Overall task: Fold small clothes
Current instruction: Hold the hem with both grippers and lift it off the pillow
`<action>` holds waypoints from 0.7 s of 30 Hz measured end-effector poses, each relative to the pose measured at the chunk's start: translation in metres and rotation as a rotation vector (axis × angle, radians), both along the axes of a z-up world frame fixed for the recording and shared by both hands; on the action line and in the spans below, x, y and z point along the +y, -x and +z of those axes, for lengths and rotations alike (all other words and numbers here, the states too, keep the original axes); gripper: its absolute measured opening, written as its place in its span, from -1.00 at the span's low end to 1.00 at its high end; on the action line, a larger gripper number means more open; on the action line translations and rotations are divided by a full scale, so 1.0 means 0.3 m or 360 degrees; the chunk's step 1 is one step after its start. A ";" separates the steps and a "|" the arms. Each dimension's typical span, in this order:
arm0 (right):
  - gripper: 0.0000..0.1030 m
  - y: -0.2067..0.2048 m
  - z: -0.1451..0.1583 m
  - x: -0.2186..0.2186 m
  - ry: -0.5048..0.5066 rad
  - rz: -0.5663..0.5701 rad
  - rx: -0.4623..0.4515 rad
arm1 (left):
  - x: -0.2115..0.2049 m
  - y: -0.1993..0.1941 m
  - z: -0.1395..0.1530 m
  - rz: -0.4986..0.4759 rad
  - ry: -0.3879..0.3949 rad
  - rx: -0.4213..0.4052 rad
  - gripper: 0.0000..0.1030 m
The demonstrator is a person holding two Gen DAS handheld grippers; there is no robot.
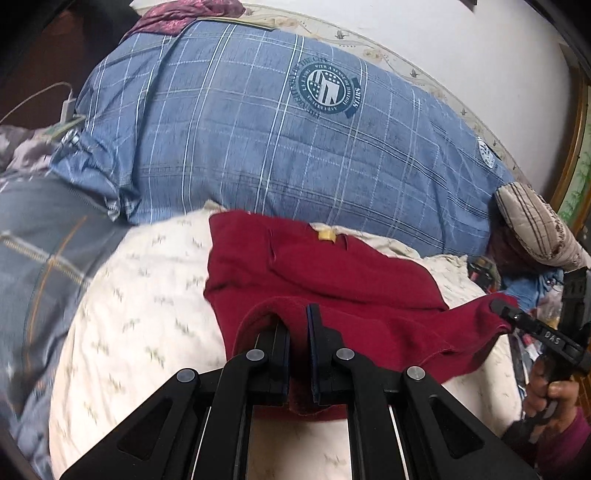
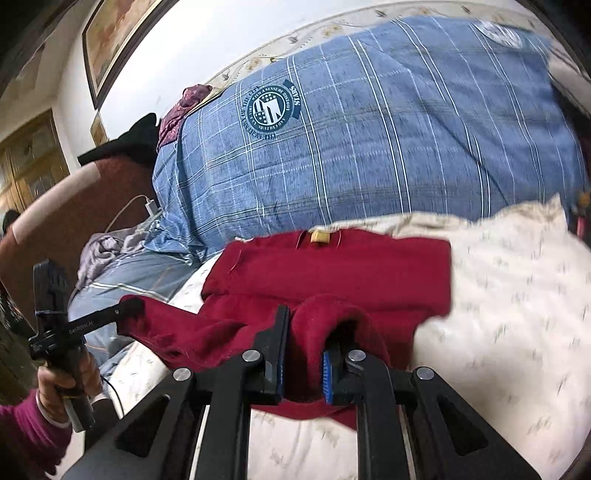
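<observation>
Left gripper (image 1: 298, 317): bottom centre of the left wrist view, fingers pointing up-frame, jaws nearly closed with a fold of the red garment (image 1: 314, 273) pinched between them. In the right wrist view it appears at lower left, held in the left hand (image 2: 70, 373), its tip clamped on the garment's left corner.

Right gripper (image 2: 304, 332): bottom centre of the right wrist view, jaws narrowly apart with a bunched fold of red cloth gripped between the blue pads (image 2: 327, 376). In the left wrist view it sits at the right edge, held in the right hand (image 1: 550, 391), its tip closed on the garment's right corner.

Count: one red garment, two grippers, one yellow tag (image 1: 327, 235) at the garment's far hem.

The garment lies at frame centre on a cream patterned pillow (image 1: 140, 302), its near edge lifted by both grippers.

Surroundings: a blue plaid quilt (image 1: 240, 140) with round crest prints fills the upper frame. A white charger (image 1: 69, 107) and cable lie at upper left. A white wall (image 1: 461, 48) stands behind; a framed picture (image 2: 110, 33) hangs at upper left of the right wrist view.
</observation>
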State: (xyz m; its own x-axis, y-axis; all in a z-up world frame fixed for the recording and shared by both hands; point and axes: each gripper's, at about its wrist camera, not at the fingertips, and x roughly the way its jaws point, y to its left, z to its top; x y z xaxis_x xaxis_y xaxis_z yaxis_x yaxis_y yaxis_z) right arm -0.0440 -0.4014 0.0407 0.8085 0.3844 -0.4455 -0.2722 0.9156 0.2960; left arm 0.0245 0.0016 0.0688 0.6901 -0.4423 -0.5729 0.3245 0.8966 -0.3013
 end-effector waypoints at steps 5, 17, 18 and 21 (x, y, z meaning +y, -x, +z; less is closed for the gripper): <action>-0.74 -0.057 0.001 0.011 0.0046 -0.0023 -0.0011 | -0.043 -0.097 -0.025 0.0058 -0.0057 -0.0009 -0.88; -0.74 -0.165 -0.025 -0.012 0.0065 -0.0072 0.0032 | -0.100 -0.219 -0.022 0.0087 -0.0108 -0.0007 -0.87; -0.74 -0.172 -0.023 -0.013 0.0070 -0.0073 0.0030 | -0.101 -0.226 -0.019 0.0087 -0.0116 -0.0012 -0.87; -0.74 -0.194 -0.021 -0.017 0.0061 -0.0084 0.0035 | -0.106 -0.240 -0.010 0.0092 -0.0127 -0.0024 -0.87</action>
State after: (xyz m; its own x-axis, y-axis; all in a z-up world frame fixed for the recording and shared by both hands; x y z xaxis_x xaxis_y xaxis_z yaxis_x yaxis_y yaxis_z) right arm 0.0142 -0.4065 0.0343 0.8170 0.3241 -0.4770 -0.2173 0.9392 0.2659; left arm 0.0964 -0.0304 0.0657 0.7217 -0.3550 -0.5942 0.2756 0.9349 -0.2238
